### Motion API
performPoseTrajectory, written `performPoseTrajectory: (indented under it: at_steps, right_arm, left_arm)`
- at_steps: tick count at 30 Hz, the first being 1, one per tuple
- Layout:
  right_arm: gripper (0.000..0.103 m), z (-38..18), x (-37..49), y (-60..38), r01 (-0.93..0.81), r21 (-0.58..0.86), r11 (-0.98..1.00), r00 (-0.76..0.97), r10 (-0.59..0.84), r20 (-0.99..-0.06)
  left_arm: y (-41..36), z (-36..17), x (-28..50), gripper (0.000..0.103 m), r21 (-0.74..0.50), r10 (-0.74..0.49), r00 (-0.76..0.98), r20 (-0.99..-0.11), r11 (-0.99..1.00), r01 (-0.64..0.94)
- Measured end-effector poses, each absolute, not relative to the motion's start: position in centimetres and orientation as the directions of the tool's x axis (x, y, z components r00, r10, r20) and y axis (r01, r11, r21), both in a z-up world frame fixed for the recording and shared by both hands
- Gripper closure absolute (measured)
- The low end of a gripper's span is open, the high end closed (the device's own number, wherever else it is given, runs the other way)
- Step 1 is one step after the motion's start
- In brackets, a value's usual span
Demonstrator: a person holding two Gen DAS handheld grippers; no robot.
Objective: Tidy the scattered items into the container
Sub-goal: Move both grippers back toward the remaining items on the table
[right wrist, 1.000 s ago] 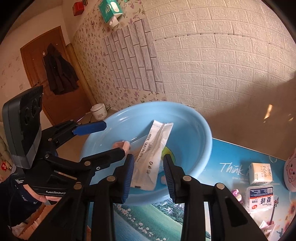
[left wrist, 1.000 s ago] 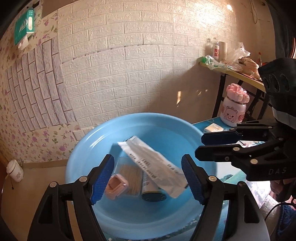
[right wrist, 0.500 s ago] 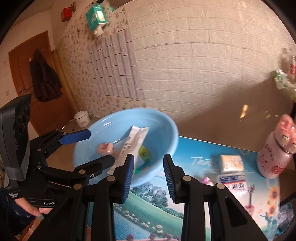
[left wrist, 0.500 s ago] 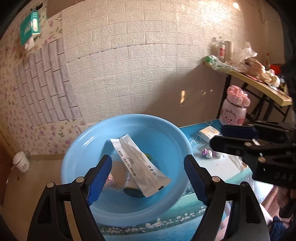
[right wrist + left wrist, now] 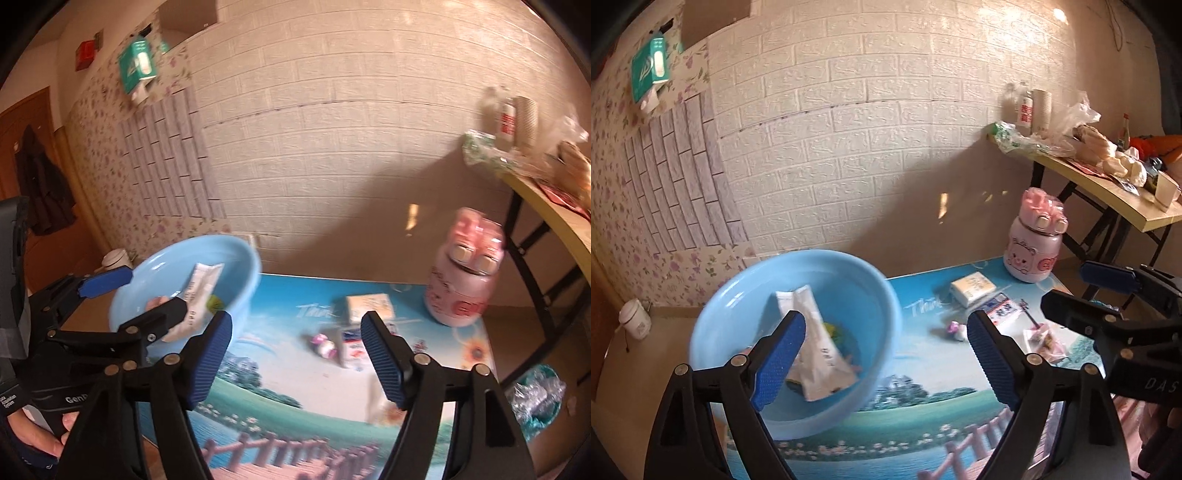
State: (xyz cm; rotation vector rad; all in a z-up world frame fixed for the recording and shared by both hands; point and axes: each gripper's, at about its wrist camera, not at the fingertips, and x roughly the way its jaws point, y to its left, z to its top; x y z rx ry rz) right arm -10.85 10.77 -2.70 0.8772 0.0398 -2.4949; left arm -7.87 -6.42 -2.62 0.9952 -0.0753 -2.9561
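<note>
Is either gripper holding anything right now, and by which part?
Nothing is held. The left gripper and right gripper are both opening with nothing between the jaws; the white packet lies in the blue basin.

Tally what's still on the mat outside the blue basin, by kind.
Box: 1
Packets: 2, a blue-white packet and a pink packet
Small wrapped sweet: 1
Pink bear bottle: 1
Total: 5

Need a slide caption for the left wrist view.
Left gripper opening, nothing held, above blue basin holding white sachet.
</note>
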Motion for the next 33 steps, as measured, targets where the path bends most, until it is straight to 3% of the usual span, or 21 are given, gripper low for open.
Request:
performPoseTrajectory:
  at_steps: [7,15,33]
  right_arm:
    - [0.027,-3.4,-11.1,16.8,0.371,0.137,-0.919,-0.696,-0.373,-0.614]
    - [0.023,-5.7,-11.1,22.5,0.296,0.163,-0.941,-0.702,-0.331,-0.631]
    - [0.023,-11.8,-12.3,21.3,0.437,0.132,-0.89,-0.587,-0.394,-0.708]
  left_arm:
    - [-2.2,-3.6,-8.6,0.004,0.057,0.029,-0.772,-0.635,-0.995,-0.085]
    - [0.7,-4.8,-9.5,0.002,0.077,0.052,-0.751,-0.658,-0.988,-0.136]
    - [2.0,-9.4,-13.2,0.002,0.069,0.068,-0.686,-0.725,-0.983,-0.169]
